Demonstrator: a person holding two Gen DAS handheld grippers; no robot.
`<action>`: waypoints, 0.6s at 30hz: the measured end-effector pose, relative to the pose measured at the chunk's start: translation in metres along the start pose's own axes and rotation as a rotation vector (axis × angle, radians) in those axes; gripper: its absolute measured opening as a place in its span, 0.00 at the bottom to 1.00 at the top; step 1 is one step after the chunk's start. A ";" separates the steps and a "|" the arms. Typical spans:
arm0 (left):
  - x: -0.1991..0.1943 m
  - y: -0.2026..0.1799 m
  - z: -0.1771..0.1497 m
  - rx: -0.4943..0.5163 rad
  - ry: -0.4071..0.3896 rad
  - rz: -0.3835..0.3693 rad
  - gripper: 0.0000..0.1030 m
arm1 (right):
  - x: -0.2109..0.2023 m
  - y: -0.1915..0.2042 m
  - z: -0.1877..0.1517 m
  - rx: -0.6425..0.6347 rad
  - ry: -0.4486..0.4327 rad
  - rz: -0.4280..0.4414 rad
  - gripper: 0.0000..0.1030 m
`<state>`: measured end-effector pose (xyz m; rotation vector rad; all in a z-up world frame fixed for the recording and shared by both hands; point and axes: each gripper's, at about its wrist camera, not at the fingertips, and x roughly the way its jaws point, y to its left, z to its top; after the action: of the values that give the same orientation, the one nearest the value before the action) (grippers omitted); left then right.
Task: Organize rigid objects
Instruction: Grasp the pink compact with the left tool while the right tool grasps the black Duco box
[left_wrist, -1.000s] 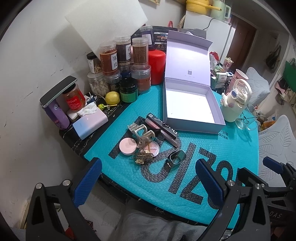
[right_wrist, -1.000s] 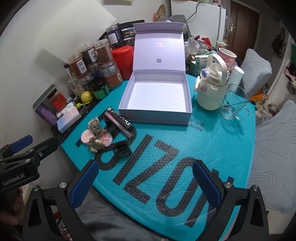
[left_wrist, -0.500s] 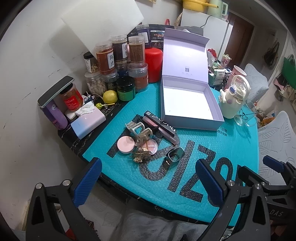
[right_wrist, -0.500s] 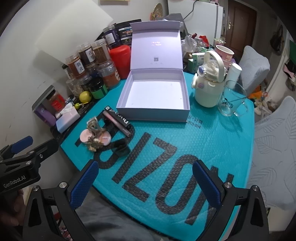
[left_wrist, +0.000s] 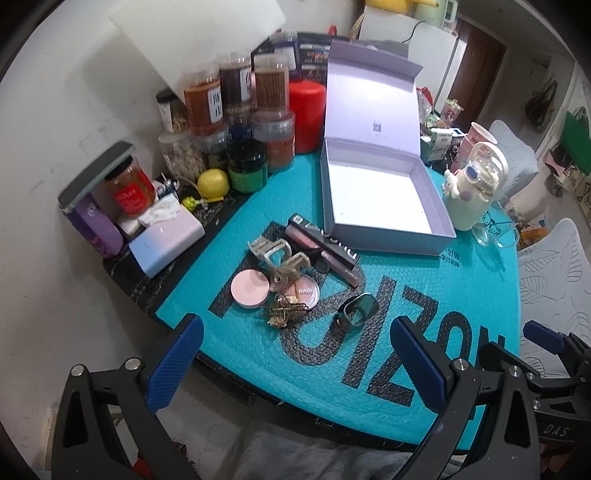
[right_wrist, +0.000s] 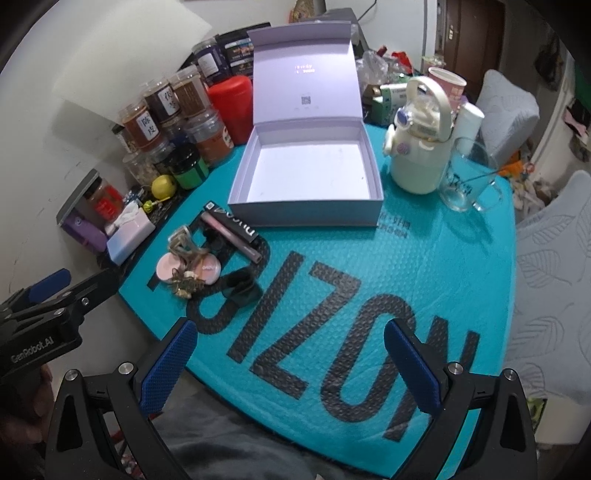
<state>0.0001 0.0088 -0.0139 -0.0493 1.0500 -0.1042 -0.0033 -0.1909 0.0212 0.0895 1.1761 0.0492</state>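
Note:
An open, empty lilac box (left_wrist: 384, 199) (right_wrist: 306, 181) stands on the teal mat with its lid up. In front of it to the left lies a cluster: a pink round compact (left_wrist: 250, 288) (right_wrist: 168, 268), a second compact (left_wrist: 304, 291), a clear hair claw (left_wrist: 273, 251), gold clips (left_wrist: 282, 314), a black tube box (left_wrist: 325, 242) (right_wrist: 231, 223), a pink lip tube (right_wrist: 232, 238) and a dark square-faced ring-like piece (left_wrist: 356, 310) (right_wrist: 242, 286). My left gripper (left_wrist: 295, 362) is open and empty, near the table's front edge below the cluster. My right gripper (right_wrist: 291, 365) is open and empty, over the mat's front.
Spice jars (left_wrist: 236, 110), a red canister (left_wrist: 306, 114), a lemon (left_wrist: 213, 182) and a tissue pack (left_wrist: 166, 240) line the wall at the back left. A cream kettle (right_wrist: 421, 147) and a glass mug (right_wrist: 467, 177) stand right of the box. A chair (right_wrist: 554, 295) is at the right.
Both grippers have moved slightly; the views shifted a little and the table looks slightly farther. Nothing on the table moved. Both grippers stay open and empty.

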 end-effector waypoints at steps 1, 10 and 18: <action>0.004 0.001 0.000 -0.002 0.009 -0.003 1.00 | 0.004 0.001 0.001 0.003 0.008 -0.001 1.00; 0.040 0.026 0.006 -0.014 0.063 -0.013 1.00 | 0.038 0.012 0.008 0.013 0.066 0.017 1.00; 0.074 0.055 0.015 -0.025 0.120 0.029 1.00 | 0.071 0.029 0.012 -0.020 0.105 0.029 1.00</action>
<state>0.0528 0.0552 -0.0752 -0.0511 1.1716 -0.0680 0.0354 -0.1566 -0.0365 0.0871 1.2787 0.0921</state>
